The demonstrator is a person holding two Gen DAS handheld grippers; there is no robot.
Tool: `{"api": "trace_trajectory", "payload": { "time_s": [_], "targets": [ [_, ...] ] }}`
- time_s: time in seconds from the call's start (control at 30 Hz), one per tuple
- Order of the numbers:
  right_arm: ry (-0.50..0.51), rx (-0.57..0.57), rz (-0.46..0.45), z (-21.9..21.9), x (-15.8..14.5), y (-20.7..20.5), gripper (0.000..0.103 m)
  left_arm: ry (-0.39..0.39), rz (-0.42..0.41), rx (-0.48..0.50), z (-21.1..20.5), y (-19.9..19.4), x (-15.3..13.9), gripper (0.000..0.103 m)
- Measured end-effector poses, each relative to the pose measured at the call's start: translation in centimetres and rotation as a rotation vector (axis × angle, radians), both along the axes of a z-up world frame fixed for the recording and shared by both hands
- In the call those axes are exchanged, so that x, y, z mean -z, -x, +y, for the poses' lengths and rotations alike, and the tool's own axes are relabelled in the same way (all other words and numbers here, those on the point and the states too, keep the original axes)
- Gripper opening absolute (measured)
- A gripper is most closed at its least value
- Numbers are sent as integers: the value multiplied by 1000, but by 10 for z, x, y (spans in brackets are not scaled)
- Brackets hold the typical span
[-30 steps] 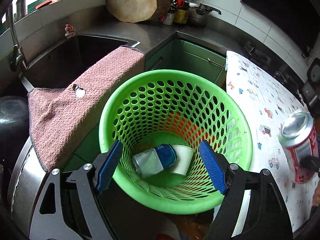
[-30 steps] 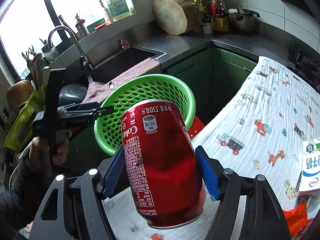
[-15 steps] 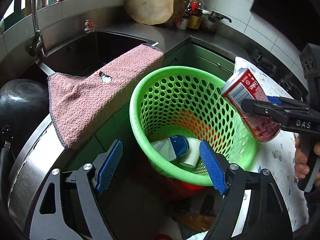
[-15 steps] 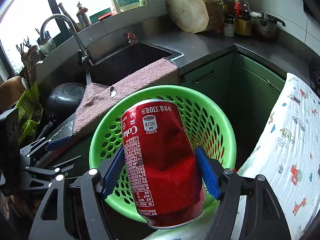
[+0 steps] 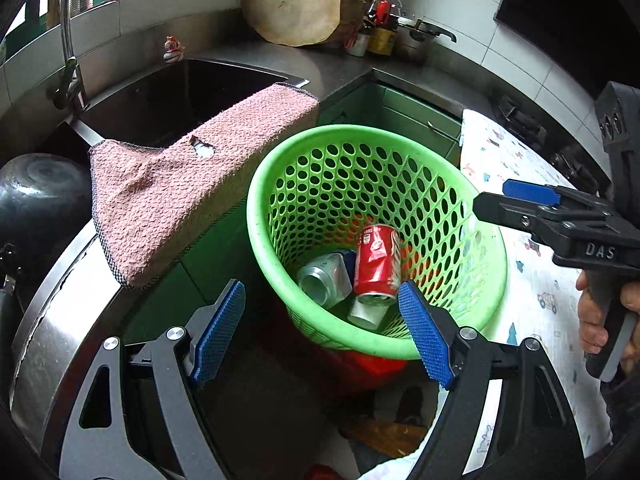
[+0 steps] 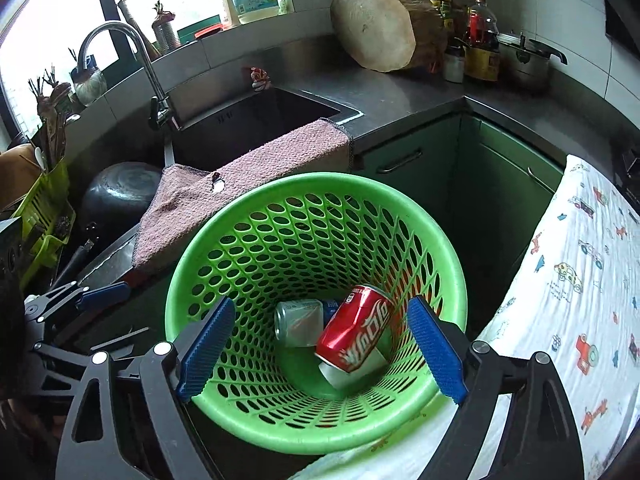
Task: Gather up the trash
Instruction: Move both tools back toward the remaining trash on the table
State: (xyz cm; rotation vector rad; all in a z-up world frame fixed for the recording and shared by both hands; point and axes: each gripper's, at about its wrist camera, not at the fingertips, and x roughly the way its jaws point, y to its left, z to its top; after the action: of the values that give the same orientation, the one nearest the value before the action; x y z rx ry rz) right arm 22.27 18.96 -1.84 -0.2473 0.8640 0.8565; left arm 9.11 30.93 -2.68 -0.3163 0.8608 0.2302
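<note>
We start with the steel counter [image 6: 400,96] and its dark sink [image 6: 256,128], a pink towel [image 6: 248,176] draped over the sink's front edge. Beside it to the right lies the patterned cloth [image 6: 576,280] over a table. Between counter and cloth stands the green basket [image 6: 448,256], its rim touching the cloth's edge.

Our right gripper [image 6: 320,348] hovers directly above the basket's mouth. Its jaws have just been opening, and they now stand wide with nothing between the pads: the red can [image 6: 356,328] has left them and lies at the bottom of the basket, tilted, its long axis running from upper right down to lower left in the right wrist view. It leans on a silver and blue can [image 6: 300,320] just beside it and covers most of a white cup [image 5: 366,314] beneath.

Our left gripper [image 5: 324,330] hangs at the near rim of the basket, jaws about half apart and holding nothing.

We judge this drop finished. The next piece of trash probably lies on the cloth, away to the right of both grippers; none shows on it here. The right hand [image 5: 596,316] is over the cloth's edge already, so it is the nearer one.
</note>
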Motion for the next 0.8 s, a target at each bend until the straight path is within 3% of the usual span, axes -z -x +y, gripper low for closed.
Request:
{"api": "trace_trajectory", "payload": {
  "time_s": [0.33, 0.8],
  "targets": [
    [-27, 110, -46, -86, -17, 45, 91, -2, -34, 68, -35, -5, -13, 79],
    [-9, 435, -103, -276, -27, 80, 92, -9, -63, 247, -132, -30, -25, 79]
  ]
}}
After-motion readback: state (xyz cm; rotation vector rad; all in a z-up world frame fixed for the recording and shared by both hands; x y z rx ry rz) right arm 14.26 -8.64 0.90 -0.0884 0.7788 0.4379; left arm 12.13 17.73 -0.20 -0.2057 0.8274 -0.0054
